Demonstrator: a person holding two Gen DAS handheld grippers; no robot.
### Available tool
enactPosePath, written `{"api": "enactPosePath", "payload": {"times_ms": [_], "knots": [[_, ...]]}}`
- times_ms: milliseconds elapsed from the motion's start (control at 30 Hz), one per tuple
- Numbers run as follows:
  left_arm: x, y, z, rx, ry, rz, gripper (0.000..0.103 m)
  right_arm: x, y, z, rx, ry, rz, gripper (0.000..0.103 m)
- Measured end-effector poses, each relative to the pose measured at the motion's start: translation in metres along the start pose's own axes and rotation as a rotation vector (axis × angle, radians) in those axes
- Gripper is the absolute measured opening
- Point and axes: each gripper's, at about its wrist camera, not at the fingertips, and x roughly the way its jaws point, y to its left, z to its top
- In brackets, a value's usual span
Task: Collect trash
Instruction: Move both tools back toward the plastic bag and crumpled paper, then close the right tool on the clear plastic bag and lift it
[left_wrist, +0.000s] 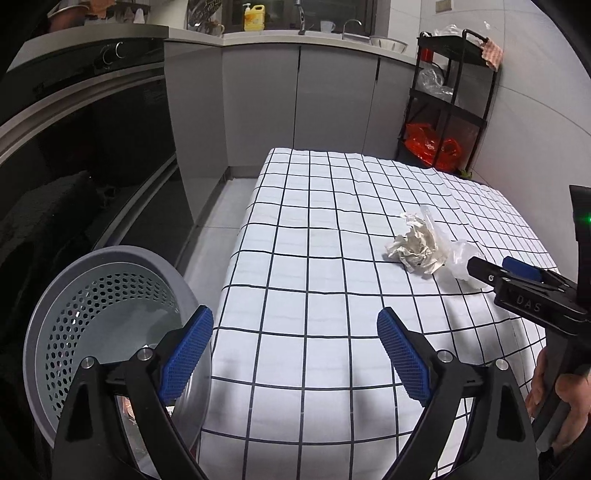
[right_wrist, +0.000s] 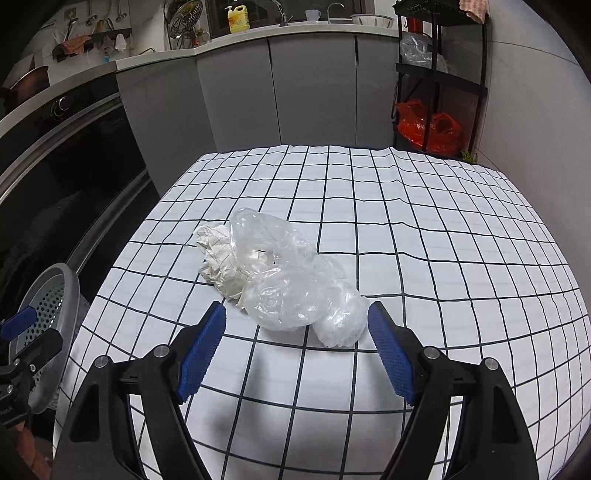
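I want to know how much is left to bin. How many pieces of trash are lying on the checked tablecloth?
3: a crumpled paper wad, a clear plastic bag against its right side, and a smaller plastic ball nearest the right hand-held gripper. More may hide beneath.

Two handheld grippers angle downward. The left gripper has its blue-padded jaws spread wide with nothing between them. The right gripper, gripped by a hand, is also spread wide, clasping nothing.
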Motion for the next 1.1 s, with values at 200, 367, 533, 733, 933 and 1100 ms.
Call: {"api": "enactPosePath", "payload": {"times_ms": [200,367,533,733,933,1100], "knots": [[0.003,-0.006,0.000,0.007,0.002,-0.013,0.089,0.016,-0.004,0.001,0.014,0.032,-0.004,0.078],[0.005,-0.010,0.000,0.018,0.003,-0.011,0.089,0.021,-0.006,0.003,0.027,0.032,0.004,0.077],[0.006,-0.012,0.000,0.017,0.006,-0.009,0.089,0.025,-0.008,0.004,0.032,0.055,0.016,0.048],[0.005,-0.018,-0.001,0.027,0.001,-0.011,0.089,0.018,-0.012,0.004,0.051,0.048,0.029,0.028],[0.005,-0.028,-0.001,0.029,0.002,-0.023,0.089,-0.001,-0.024,0.007,0.118,0.009,0.059,0.024],[0.007,-0.041,0.002,0.026,0.000,-0.053,0.089,-0.017,-0.033,0.012,0.164,-0.027,0.080,0.023]]}}
